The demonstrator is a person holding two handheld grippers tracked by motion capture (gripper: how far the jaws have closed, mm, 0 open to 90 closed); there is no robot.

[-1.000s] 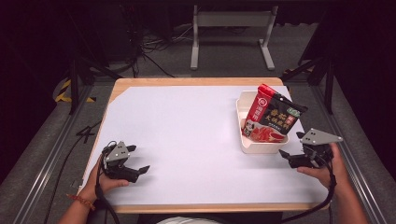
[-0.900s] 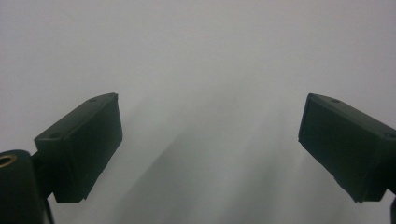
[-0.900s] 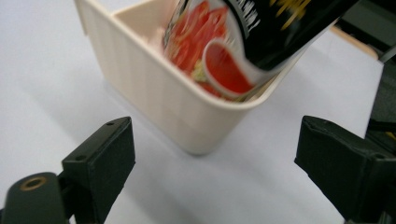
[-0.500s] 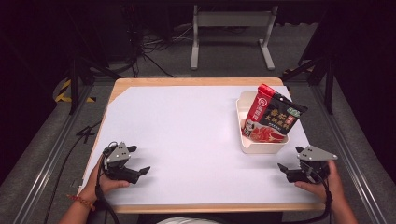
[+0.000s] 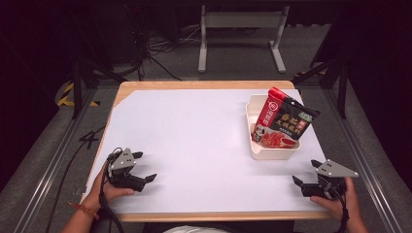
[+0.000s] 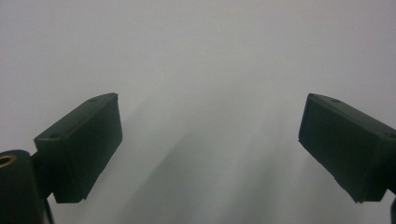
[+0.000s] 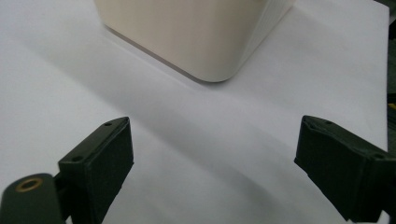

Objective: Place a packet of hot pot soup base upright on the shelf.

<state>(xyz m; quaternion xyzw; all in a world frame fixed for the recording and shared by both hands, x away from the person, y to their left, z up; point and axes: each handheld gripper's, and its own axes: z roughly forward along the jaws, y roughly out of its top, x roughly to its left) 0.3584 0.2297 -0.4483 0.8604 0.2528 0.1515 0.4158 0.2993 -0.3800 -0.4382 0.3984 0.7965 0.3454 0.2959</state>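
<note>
The red-and-black pouch [image 5: 282, 121] stands on end in the cream tub [image 5: 273, 151] at the far right of the bench [image 5: 194, 126], leaning up and out over the tub's far rim with much of its body above the wall. That lean is the main risk: the pouch is propped and not seated, so a knock to the tub or a brush against the upper edge could tip it over the rim onto the white sheet.

The right claw [image 5: 303, 173] rests near the front right corner of the bench, just short of the tub, its jaws spread wide and empty. In the right gripper view the tub's rounded corner [image 7: 210, 42] sits close ahead of the black fingers [image 7: 100, 163], so a careless forward push would likely shove the light tub instead of reaching the pouch. The tub looks like thin plastic and would probably slide easily on the smooth sheet.

The left claw [image 5: 144, 166] lies near the front left edge, well apart from the tub, its jaws also wide with nothing between them; its own view faces bare white bench [image 6: 201, 70]. It is too far off to steady the tub.

Whether the pouch's lower end is wedged against the tub floor is hard to tell from above; if it is loose, a one-sided pinch could crumple the soft film and let it slip.
</note>
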